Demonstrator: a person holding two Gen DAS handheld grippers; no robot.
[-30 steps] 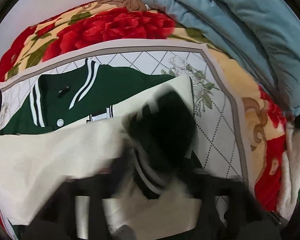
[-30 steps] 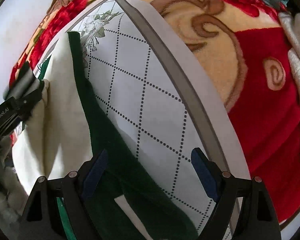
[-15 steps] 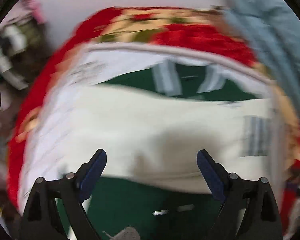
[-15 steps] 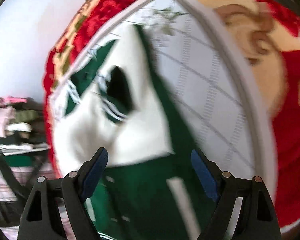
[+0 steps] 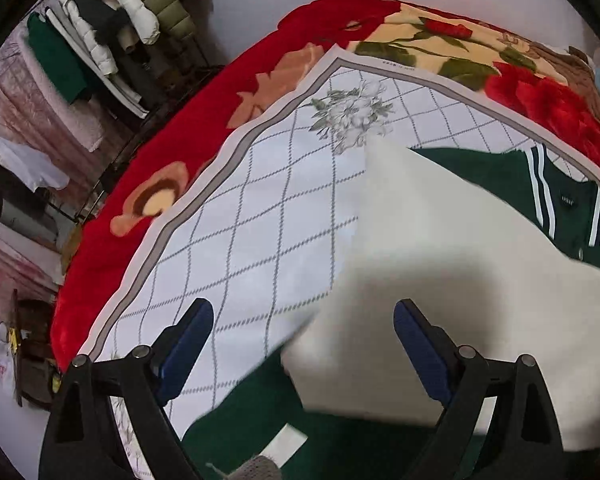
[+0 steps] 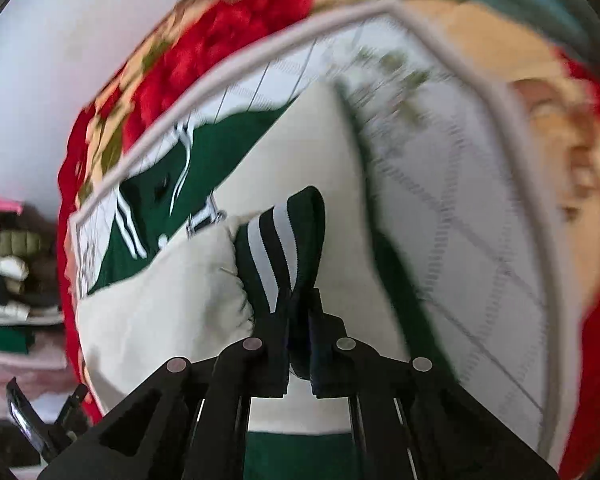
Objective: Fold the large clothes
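Green-and-cream varsity jacket (image 5: 452,240) spread on a white quilted sheet (image 5: 260,216), mid sleeve-fold.
Right gripper (image 6: 300,312), jaws just closed, pinches the striped green cuff (image 6: 288,236); left gripper (image 5: 304,344) hovers spread and empty. Next, probably: lay the sleeve across.

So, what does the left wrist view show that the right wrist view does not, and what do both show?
Only the left wrist view shows the left tool, open and empty over the white patterned sheet, plus the sheet's flower print sharply.

Only the right wrist view shows the right tool, its jaws just closed and now shut on the striped green cuff of the jacket's cream sleeve.

Both show the green jacket with its cream sleeves, the sheet, the red floral blanket and the clothes rack at the left edge.
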